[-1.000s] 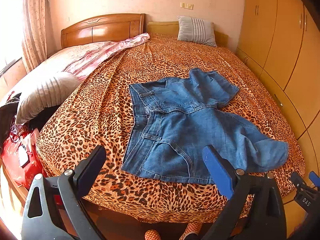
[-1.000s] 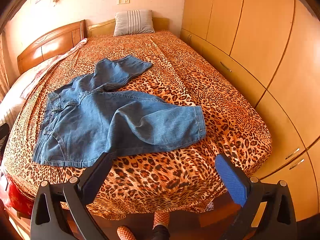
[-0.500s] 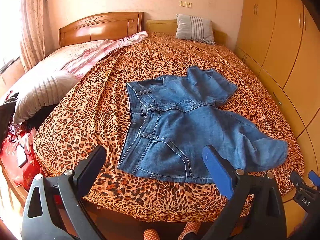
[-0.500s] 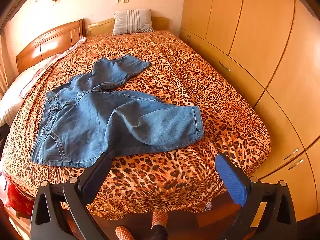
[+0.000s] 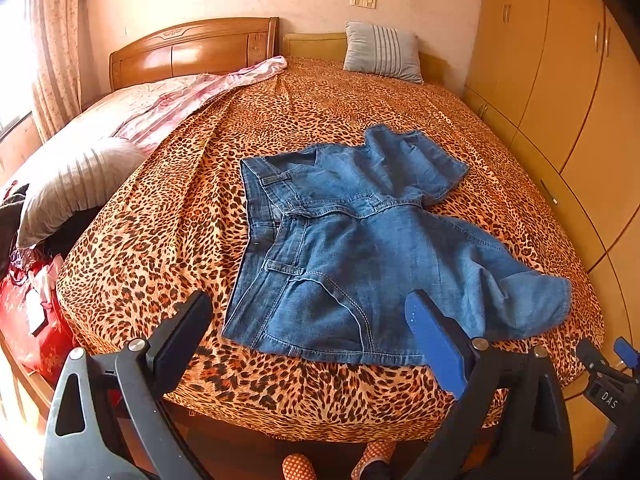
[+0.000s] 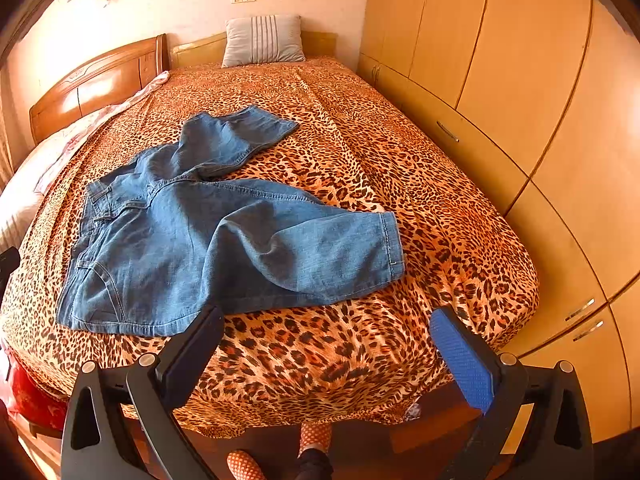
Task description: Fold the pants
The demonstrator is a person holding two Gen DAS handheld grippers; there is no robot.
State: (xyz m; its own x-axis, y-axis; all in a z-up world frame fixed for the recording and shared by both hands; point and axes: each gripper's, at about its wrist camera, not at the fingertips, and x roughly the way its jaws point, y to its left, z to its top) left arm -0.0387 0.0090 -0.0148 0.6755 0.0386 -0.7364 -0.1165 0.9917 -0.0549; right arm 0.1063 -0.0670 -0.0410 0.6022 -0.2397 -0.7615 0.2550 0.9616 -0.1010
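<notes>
Blue denim pants (image 5: 360, 252) lie spread out and rumpled on the leopard-print bed (image 5: 180, 220), waistband to the left, one leg reaching toward the far side and the other toward the right near the foot edge. In the right wrist view the same pants (image 6: 224, 240) fill the left half of the bed. My left gripper (image 5: 308, 320) hovers open over the near edge, just short of the pants' hip pocket. My right gripper (image 6: 326, 332) is open too, above the bedspread (image 6: 440, 200) below the near leg's hem. Neither touches the cloth.
A grey striped pillow (image 5: 382, 52) leans on the headboard; another pillow (image 5: 76, 184) and a pink quilt (image 5: 172, 100) lie at the left. Wooden wardrobe doors (image 6: 520, 80) run along the right. A red bag (image 5: 28, 320) sits on the floor left. A person's slippered feet (image 6: 312, 436) stand below.
Both grippers have drifted slightly closer to the bed, so the pants sit a bit lower and larger in view. The jaws stay open and the pants have not moved.
</notes>
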